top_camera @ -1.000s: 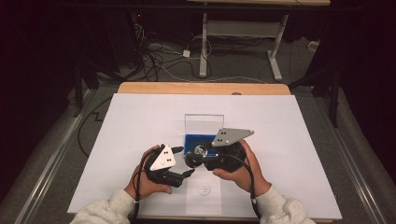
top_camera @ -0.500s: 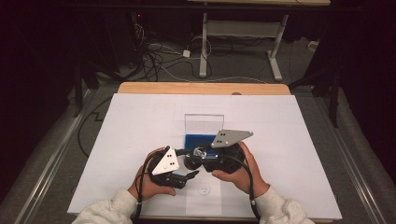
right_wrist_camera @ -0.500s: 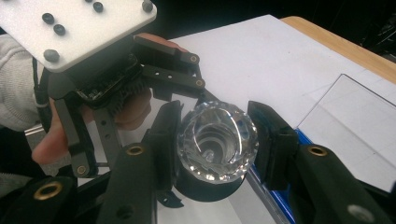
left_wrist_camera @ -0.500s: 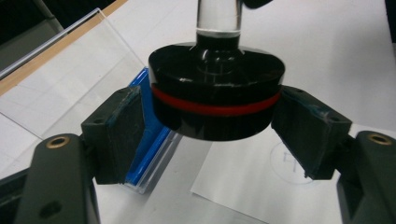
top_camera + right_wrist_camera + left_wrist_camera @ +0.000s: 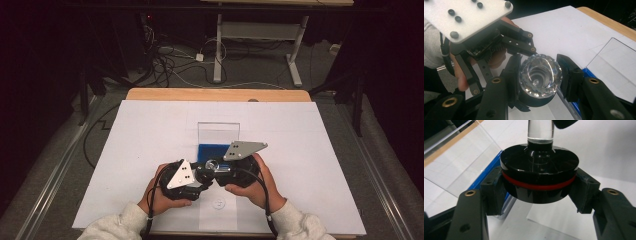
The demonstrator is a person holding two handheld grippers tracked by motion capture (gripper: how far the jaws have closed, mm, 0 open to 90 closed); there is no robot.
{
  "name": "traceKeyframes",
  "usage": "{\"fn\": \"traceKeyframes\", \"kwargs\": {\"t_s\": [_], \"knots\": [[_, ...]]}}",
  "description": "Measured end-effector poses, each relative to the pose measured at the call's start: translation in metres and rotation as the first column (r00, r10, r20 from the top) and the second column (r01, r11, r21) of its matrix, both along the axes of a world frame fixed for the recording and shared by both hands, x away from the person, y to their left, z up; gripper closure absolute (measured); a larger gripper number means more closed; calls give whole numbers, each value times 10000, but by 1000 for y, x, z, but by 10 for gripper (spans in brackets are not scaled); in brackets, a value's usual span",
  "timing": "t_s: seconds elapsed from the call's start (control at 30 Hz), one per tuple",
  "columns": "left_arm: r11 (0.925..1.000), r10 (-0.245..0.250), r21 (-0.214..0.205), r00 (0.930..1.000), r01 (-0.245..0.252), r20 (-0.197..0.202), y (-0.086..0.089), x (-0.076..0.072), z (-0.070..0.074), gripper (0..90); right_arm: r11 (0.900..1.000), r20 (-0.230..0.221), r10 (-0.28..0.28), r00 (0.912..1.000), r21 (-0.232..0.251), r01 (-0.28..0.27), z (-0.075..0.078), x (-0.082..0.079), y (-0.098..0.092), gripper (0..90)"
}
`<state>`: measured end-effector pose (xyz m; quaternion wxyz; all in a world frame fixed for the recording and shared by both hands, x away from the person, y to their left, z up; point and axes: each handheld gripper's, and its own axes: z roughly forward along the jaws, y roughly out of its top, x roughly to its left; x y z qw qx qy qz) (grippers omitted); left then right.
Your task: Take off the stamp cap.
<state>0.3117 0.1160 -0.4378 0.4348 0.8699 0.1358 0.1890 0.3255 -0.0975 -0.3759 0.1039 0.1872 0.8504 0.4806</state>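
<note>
While the right tongs point(image 5: 539, 77) clamped the crystal knob point(image 5: 540, 75), the left tongs point(image 5: 539, 195), just closing, gripped its black base point(image 5: 539, 180), probably for twisting apart.

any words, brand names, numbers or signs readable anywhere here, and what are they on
None can be read.
A small round mark on the white sheet, near the table's front edge: too small and blurred to tell whether it holds any text.
The black base with a red ring held in the left hand-held gripper: no label on the side that shows.
The clear faceted piece in the right hand-held gripper: no lettering.
The grey plates: only screw heads.
</note>
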Motion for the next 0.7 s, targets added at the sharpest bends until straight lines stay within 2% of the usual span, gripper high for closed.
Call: {"fn": "traceKeyframes", "kwargs": {"t_s": [0.2,0.4,0.7], "knots": [[9998,3,217,10000,-2,-36,-1,0,0,364,9999,-88,-104,9999,51,104,-2,-1,1,567],[9984,6,563,9995,12,-321,-2,1,2,367,10000,71,-58,10000,-32,58,-5,-2,3,568],[9991,22,429,9982,4,-604,-1,2,1,368,9999,216,-171,9996,14,171,-7,-4,3,568]]}}
